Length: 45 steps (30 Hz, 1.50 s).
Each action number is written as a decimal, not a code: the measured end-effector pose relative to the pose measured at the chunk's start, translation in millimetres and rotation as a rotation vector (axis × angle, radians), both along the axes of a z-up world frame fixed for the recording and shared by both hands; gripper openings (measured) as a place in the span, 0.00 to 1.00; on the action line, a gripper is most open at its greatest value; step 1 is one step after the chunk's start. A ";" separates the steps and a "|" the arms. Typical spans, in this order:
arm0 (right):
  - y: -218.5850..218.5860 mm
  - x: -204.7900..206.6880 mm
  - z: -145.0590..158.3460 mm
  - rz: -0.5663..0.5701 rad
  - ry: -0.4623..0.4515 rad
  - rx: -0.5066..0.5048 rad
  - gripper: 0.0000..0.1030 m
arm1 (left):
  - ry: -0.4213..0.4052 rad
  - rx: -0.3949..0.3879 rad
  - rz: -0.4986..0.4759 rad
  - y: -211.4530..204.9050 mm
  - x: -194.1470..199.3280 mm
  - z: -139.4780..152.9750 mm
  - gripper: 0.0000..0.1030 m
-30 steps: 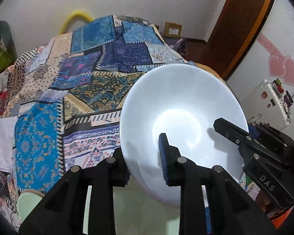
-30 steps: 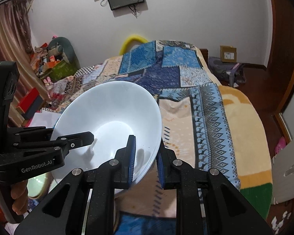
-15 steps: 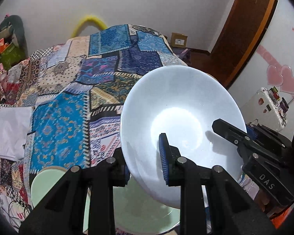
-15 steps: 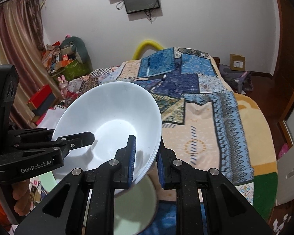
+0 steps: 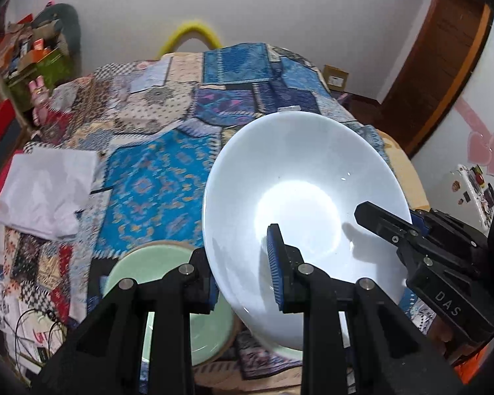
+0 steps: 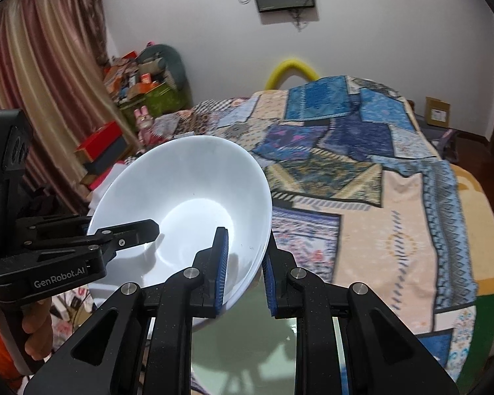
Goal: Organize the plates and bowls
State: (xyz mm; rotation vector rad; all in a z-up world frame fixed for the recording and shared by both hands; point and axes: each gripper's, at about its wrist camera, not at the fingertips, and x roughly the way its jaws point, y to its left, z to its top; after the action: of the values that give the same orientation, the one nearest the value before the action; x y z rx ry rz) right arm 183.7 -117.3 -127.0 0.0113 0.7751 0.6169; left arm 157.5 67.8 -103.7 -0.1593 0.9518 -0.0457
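Carrying a wide, glossy white ceramic bowl [image 5: 306,197] between us, we have the left hand-held gripper [image 5: 243,275] clenched on its near rim and the right hand-held gripper [image 6: 245,270] clenched on the opposite rim. It hangs tilted above pale green round plates [image 5: 168,283] on the patchwork-quilted bed [image 6: 362,177]. Next, we judge, comes levelling it and lowering it centred onto the green stack before letting go.

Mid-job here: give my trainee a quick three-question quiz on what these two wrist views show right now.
1. True or false: both tongs grip the white bowl.
2. What colour is the dish below the bowl: (a) red, (b) pale green, (c) black?
3. Where on the bowl do the left tongs and right tongs clamp?

Key:
1. True.
2. (b), the pale green dish.
3. On its rim, at opposite sides.
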 end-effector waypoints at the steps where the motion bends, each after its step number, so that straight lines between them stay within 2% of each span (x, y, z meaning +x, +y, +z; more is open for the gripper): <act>1: 4.8 -1.3 -1.5 0.011 0.003 0.002 0.17 | 0.003 0.001 0.009 6.3 -3.2 -1.4 0.24; 13: 62.2 -16.4 -20.8 0.107 0.057 0.005 0.17 | 0.035 -0.004 0.099 64.1 -30.4 -23.1 0.24; 22: 92.7 -19.4 -43.5 0.147 0.115 -0.014 0.17 | 0.090 -0.037 0.156 94.9 -38.8 -54.4 0.24; 37: 109.8 -19.9 -85.5 0.192 0.216 -0.076 0.17 | 0.183 -0.076 0.155 112.7 -42.3 -105.1 0.24; 45: 110.6 -21.1 -93.8 0.215 0.239 -0.085 0.17 | 0.168 -0.067 0.149 113.8 -43.7 -107.2 0.24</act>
State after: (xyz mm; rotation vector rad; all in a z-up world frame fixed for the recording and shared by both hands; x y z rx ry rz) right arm 162.7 -6.7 -220.8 -0.0788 1.0422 0.7955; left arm 113.8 181.6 -210.9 -0.2992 1.1045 0.0737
